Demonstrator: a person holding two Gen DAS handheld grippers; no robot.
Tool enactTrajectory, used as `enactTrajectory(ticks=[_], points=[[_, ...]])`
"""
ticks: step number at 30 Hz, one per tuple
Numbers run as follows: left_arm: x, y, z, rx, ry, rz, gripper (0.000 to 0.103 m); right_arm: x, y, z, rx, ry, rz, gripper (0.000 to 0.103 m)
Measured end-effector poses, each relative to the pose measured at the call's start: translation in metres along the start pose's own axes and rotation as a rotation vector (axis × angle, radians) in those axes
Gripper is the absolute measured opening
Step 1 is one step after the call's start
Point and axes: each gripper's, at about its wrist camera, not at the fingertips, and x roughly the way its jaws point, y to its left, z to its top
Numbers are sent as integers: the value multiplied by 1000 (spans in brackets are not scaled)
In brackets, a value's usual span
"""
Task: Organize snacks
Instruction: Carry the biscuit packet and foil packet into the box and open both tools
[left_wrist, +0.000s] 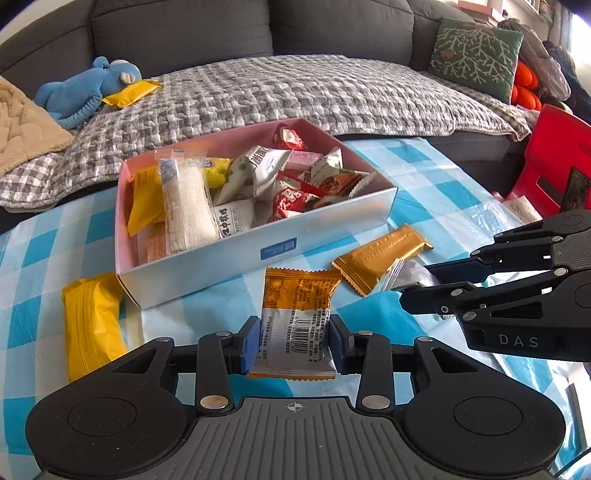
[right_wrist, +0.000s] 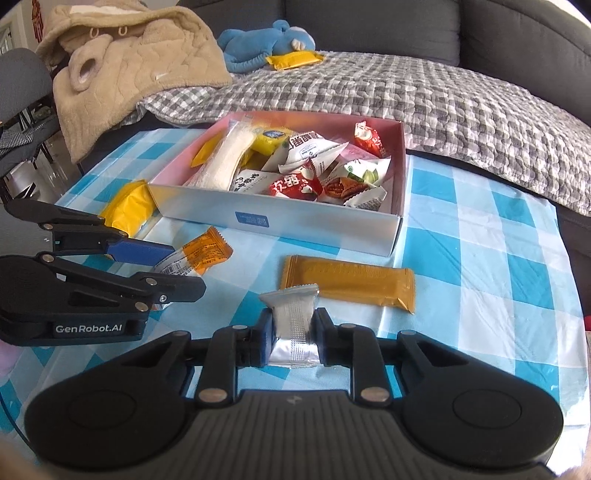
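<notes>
A shallow white box (left_wrist: 207, 254) (right_wrist: 317, 223) with a pink inside holds several wrapped snacks on the blue checked tablecloth. My left gripper (left_wrist: 293, 341) (right_wrist: 177, 267) is shut on an orange and silver packet (left_wrist: 297, 310) (right_wrist: 199, 254) just in front of the box. My right gripper (right_wrist: 293, 334) (left_wrist: 424, 286) is shut on a small silver packet (right_wrist: 293, 321) (left_wrist: 406, 277) to its right. A gold bar packet (left_wrist: 380, 254) (right_wrist: 349, 282) lies between the box and the right gripper. A yellow packet (left_wrist: 92, 325) (right_wrist: 127, 208) lies left of the box.
A grey sofa with a checked blanket (left_wrist: 295, 88) runs behind the table. On it lie a blue plush toy (left_wrist: 81, 88) and another yellow packet (left_wrist: 131, 92). A red chair (left_wrist: 554, 162) stands at the table's right end. A beige garment (right_wrist: 129, 62) lies on the sofa's left.
</notes>
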Motion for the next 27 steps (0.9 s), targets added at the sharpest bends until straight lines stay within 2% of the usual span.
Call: enactTrajectory(ticks=[14,19,27], points=[[-14,24,29,-100,-77,25,37,-9,-13,33,120,-92,17,21],[-5,30,41,-137,-85,42,37,-3,-22,48,208,-124,28,21],[21,32,64,-125,-105,60,37,13,-33,75,301,-171,27,21]])
